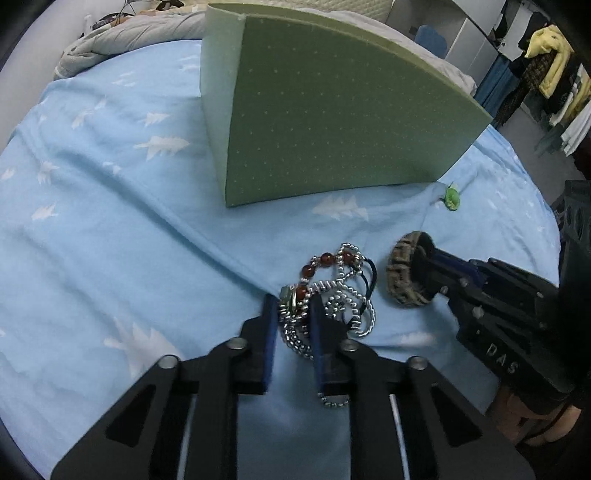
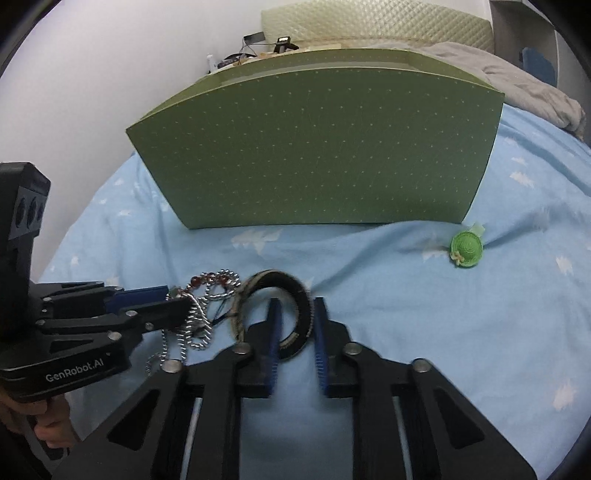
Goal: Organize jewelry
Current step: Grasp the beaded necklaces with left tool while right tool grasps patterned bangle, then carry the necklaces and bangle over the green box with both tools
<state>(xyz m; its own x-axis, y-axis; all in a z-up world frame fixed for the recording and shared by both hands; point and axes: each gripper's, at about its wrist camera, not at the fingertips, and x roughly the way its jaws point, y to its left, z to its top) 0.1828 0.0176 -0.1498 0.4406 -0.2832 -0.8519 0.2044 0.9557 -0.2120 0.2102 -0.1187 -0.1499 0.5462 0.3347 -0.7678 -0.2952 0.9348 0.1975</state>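
Note:
A tangle of silver chains with red beads [image 1: 332, 291] lies on the blue bedsheet; it also shows in the right wrist view [image 2: 207, 306]. My left gripper [image 1: 291, 310] is closed around part of this tangle. A braided bangle [image 1: 402, 273] lies to its right. In the right wrist view the bangle [image 2: 295, 295] has its rim between the fingers of my right gripper [image 2: 297, 314], one finger inside the ring. A green dotted box [image 2: 314, 155] stands behind. A small green hat brooch [image 2: 466, 249] lies by the box's right corner.
The bed has a blue sheet with white tree prints [image 1: 110, 184]. A grey blanket [image 2: 517, 81] and a pillow [image 2: 369, 22] lie behind the box. Clothes hang at the far right [image 1: 550, 66].

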